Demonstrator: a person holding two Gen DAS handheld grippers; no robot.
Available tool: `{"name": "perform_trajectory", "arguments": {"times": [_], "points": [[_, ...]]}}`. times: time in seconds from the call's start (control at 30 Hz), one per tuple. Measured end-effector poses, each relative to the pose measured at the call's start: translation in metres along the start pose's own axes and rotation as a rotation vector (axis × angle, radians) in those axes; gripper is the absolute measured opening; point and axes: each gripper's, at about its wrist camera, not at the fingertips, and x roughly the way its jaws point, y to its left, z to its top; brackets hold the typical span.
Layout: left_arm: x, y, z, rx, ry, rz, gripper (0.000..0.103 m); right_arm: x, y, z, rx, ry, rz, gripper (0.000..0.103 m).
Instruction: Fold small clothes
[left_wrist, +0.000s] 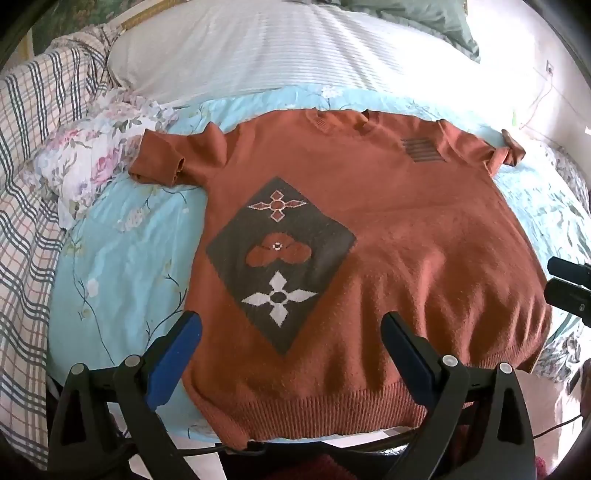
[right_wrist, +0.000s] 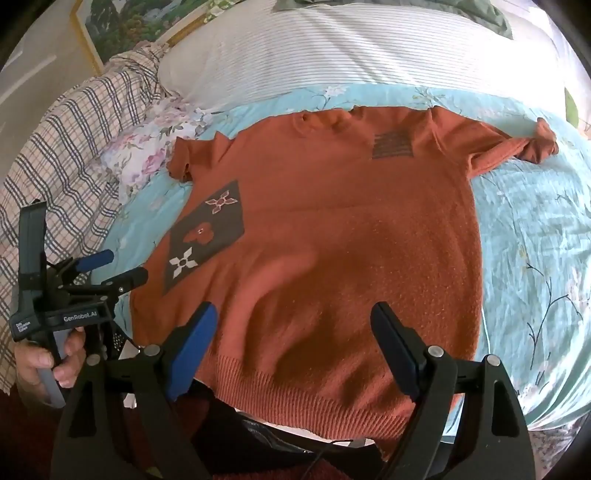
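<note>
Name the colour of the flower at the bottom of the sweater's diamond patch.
White flower, clearest in the left wrist view.

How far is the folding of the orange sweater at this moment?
Done: the orange sweater lies flat, front up, on the light blue floral sheet, both sleeves spread out. In hand: nothing; the left gripper and right gripper are open above the ribbed hem. Left: every fold, since no sleeve or side is turned in yet.

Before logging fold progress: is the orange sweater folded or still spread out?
Spread flat: the sweater lies open on the bed, both sleeves out sideways, hem unfolded, no gripper holding it.
</note>
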Motion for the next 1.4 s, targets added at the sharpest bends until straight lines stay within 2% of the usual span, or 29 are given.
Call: {"name": "perform_trajectory", "arguments": {"times": [0.8,1.03,1.4], "points": [[0.001,-0.002,0.000,0.002,0.005,-0.009,0.098,-0.002,0.007,-0.003,-0.006,0.005,0.005,0.085],[0.005,0.000,-0.001,0.003,0.034,-0.029,0.098,-0.001,0.006,-0.003,-0.006,0.004,0.004,0.085],[0.005,0.001,-0.001,-0.005,0.030,-0.045,0.098,-0.001,0.010,-0.004,-0.006,0.001,0.013,0.085]]}}
